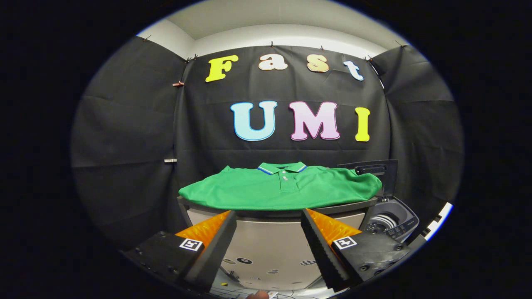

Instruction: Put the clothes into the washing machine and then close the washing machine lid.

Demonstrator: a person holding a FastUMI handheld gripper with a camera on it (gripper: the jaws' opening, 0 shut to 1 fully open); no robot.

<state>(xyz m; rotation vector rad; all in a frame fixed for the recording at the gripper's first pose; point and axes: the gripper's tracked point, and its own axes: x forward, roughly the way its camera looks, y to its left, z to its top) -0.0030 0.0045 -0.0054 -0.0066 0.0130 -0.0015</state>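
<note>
The counter (270,232) stood beyond the gripper, its pale front panel facing the camera and its dark top edge running across. A green shirt (280,187) lay spread flat over the counter's top, collar toward the back edge, covering it from the left corner to the right corner, its right sleeve hanging a little over the right edge. Just beside the counter's right end sat the washer (392,222), lower than the counter top, with its lid (374,170) raised upright behind the shirt's right sleeve. The gripper (269,241) was held level before the counter's front, fingers (320,245) wide apart with nothing between them, well short of the shirt.
</note>
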